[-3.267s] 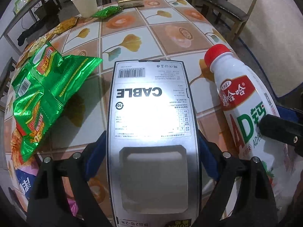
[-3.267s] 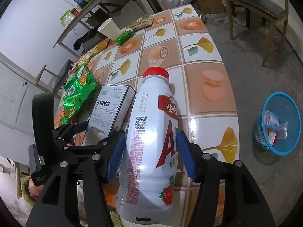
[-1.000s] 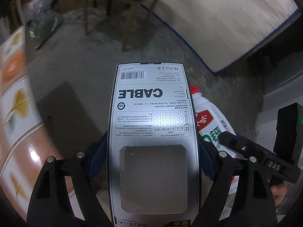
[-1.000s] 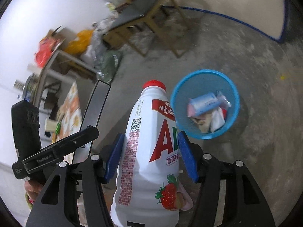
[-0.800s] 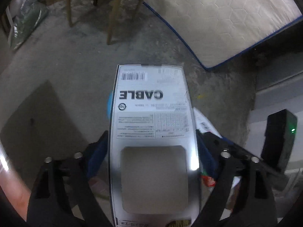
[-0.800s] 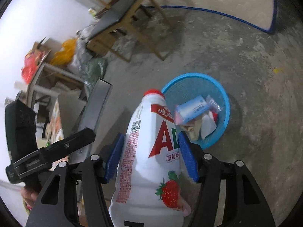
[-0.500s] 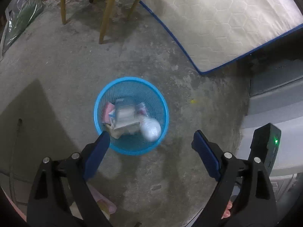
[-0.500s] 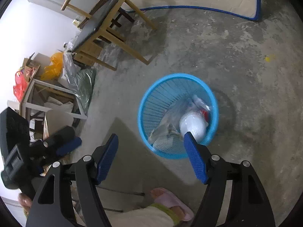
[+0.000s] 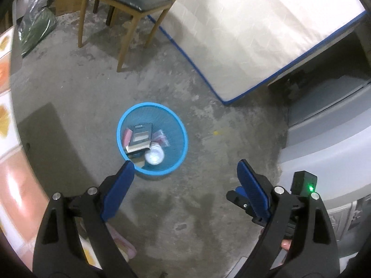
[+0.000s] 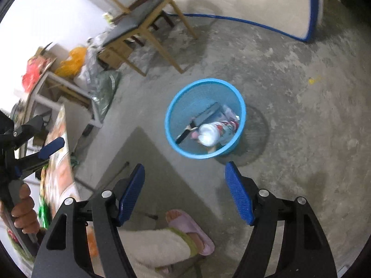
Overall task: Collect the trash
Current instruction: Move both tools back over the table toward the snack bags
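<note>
Held the left gripper wide open above the concrete floor, with nothing between the blue pads. Held the right gripper the same way, jaws spread apart and empty.

Found the blue basket standing on the floor just ahead of both grippers and below them. Saw inside it a dark cable box lying tilted against the wall of the basket, and beside it a white bottle lying with its base toward the camera. Saw also some smaller wrappers under and around these two, pink and clear ones, too small to name with certainty.

Judged this part of the task as done: two pieces of trash already in the basket, none in the grippers. Could not call the whole task finished. Noticed at the left edge of the right wrist view the tiled table, and near its lower end something green, probably a snack packet waiting for collection. Could not count how many pieces were left, with most of the table top out of view.

Expected as next step a return of both empty grippers to the table for another piece, then the same trip to the basket. Saw no obstacle on that way except the person's own slipper.
</note>
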`<action>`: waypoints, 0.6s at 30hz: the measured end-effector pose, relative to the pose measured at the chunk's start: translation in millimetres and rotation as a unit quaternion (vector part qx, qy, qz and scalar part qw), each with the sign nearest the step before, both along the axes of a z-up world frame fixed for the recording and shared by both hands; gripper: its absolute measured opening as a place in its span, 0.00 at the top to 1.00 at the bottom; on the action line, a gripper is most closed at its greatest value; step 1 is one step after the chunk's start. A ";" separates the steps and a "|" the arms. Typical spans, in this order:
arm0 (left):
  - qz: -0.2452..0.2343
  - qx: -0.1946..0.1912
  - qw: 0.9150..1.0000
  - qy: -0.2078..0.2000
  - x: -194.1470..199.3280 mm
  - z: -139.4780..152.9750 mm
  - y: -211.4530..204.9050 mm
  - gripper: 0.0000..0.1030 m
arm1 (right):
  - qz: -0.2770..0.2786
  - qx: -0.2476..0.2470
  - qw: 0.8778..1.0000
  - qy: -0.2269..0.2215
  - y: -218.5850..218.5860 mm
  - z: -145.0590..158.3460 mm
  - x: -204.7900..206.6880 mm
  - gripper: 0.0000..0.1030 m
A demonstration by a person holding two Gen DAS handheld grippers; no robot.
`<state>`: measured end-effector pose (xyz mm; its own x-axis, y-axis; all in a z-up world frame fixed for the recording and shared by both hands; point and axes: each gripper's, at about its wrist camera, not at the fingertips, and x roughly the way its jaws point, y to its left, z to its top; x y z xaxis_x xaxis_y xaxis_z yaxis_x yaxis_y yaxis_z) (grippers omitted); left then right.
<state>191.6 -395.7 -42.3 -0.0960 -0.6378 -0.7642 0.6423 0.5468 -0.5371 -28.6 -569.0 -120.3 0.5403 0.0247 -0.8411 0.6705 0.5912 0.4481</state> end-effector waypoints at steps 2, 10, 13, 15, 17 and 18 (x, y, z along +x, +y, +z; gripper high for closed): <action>0.009 -0.014 1.000 -0.004 -8.5 8.1 21.4 0.17 | 0.020 -0.008 1.000 -0.014 14.1 15.5 -3.7 0.31; 0.122 -0.064 0.990 -0.028 -22.2 45.6 168.3 0.17 | 0.153 -0.036 0.987 -0.034 86.4 57.6 32.9 0.19; 0.178 -0.062 0.979 -0.072 -27.9 58.9 242.1 0.17 | 0.197 -0.028 0.979 -0.045 119.1 65.6 56.9 0.19; 0.211 -0.053 0.971 -0.095 -34.4 63.0 285.6 0.17 | 0.225 -0.023 0.973 -0.051 140.9 70.6 72.6 0.19; 0.250 -0.038 0.961 -0.112 -42.4 63.8 330.0 0.17 | 0.256 -0.015 0.965 -0.057 165.9 73.9 89.7 0.19; 0.280 -0.028 0.952 -0.122 -49.5 62.4 361.5 0.17 | 0.267 -0.009 0.962 -0.058 175.5 75.1 96.4 0.19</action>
